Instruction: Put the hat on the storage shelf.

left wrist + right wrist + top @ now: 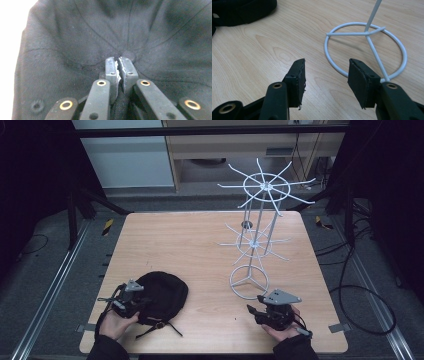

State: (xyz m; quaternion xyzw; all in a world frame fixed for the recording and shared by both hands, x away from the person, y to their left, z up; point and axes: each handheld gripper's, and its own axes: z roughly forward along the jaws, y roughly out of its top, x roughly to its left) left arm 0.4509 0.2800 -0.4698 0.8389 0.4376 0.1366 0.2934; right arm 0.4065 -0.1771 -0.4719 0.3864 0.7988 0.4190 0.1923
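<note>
The desk (200, 240) is a pale wooden board, and toward its far right stands a white wire rack (257, 232), a thin upright pole on a ring foot with two tiers of spokes fanning out level. The black cap (161, 296) lies at the near left of the desk, well apart from the rack, crown bulging up and its strap trailing toward the near edge. The left gripper (125, 301) is right at the cap's left side; in the left gripper view the left gripper (121, 65) has its jaws clenched on a fold of the cap's fabric (75, 45), close by the button where the seams meet. The right gripper (260, 310) rests just in front of the rack's ring foot (364, 47), jaws spread with nothing but bare desk between them. So the cap would have to travel right and away toward the spokes, carried by the left hand, while the right hand is the nearer one to steady the rack, as I judge it.
</note>
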